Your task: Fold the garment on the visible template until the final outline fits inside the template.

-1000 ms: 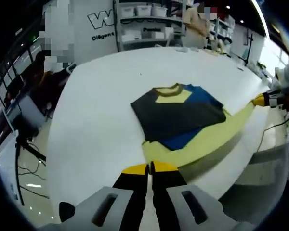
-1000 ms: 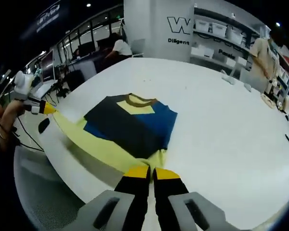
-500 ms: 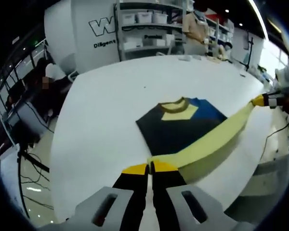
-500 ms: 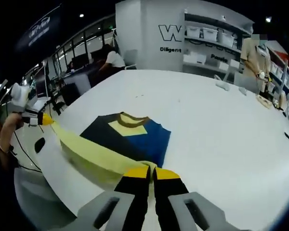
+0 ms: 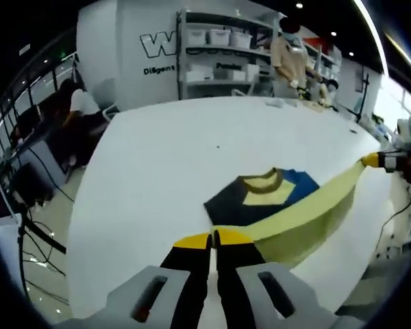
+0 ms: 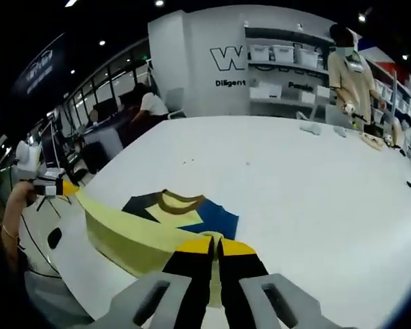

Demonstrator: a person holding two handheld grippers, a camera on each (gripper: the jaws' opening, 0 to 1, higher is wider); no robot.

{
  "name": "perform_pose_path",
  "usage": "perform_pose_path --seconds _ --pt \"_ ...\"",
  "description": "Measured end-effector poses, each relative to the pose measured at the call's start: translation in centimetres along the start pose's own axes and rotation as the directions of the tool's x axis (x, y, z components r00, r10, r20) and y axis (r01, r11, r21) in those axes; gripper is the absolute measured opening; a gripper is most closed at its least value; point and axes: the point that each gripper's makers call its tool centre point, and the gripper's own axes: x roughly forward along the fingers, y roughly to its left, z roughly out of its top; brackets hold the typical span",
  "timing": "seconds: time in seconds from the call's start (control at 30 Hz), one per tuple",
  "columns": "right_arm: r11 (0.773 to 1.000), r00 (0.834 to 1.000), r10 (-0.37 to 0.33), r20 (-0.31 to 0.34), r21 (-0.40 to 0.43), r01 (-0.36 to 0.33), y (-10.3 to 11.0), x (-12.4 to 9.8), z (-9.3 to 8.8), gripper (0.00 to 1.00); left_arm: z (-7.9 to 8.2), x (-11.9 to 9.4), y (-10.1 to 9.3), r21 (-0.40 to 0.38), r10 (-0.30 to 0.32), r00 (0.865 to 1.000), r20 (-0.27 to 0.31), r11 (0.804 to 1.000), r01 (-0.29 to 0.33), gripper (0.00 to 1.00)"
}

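Here, in the left gripper view, the left gripper rises from the bottom with its two yellow-tipped jaws pressed together on the near hem of the garment. The garment is a shirt with a dark part, a blue part and a pale yellow part, and it lies on the white table. Its yellow hem is lifted off the table and stretched as a long band toward the right, where the right gripper pinches the other end, just beside the table edge. The brown collar points to the far side. Far behind the table stand white shelves with boxes, a person stands at the far right of them, and another person sits at the far left.

In the right gripper view, the right gripper comes up from the bottom, its jaws closed on the yellow hem of the same garment. The yellow band runs to the left, raised above the table, and its end is held by the left gripper, with a hand just behind it. The dark and blue parts lie flat on the table beyond the band. I cannot tell where the template is under the garment. A person in a beige top stands at the far right near the shelves.
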Motion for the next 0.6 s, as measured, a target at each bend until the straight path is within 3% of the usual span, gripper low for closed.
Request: perform_pose_path --seconds 0.3,0.6 --pt "0.999 0.999 -0.033 0.003 0.011 0.033 -1.0 2.2 2.0 0.00 3.1 2.5 0.2 0.034 0.013 1.000 0.024 0.999 -0.013 0.02" --pt "0.992 0.998 -0.062 0.013 0.108 0.061 -2.4 5.4 2.4 0.00 2.9 6.0 1.4 -0.004 0.032 0.999 -0.004 0.999 -0.032 0.02"
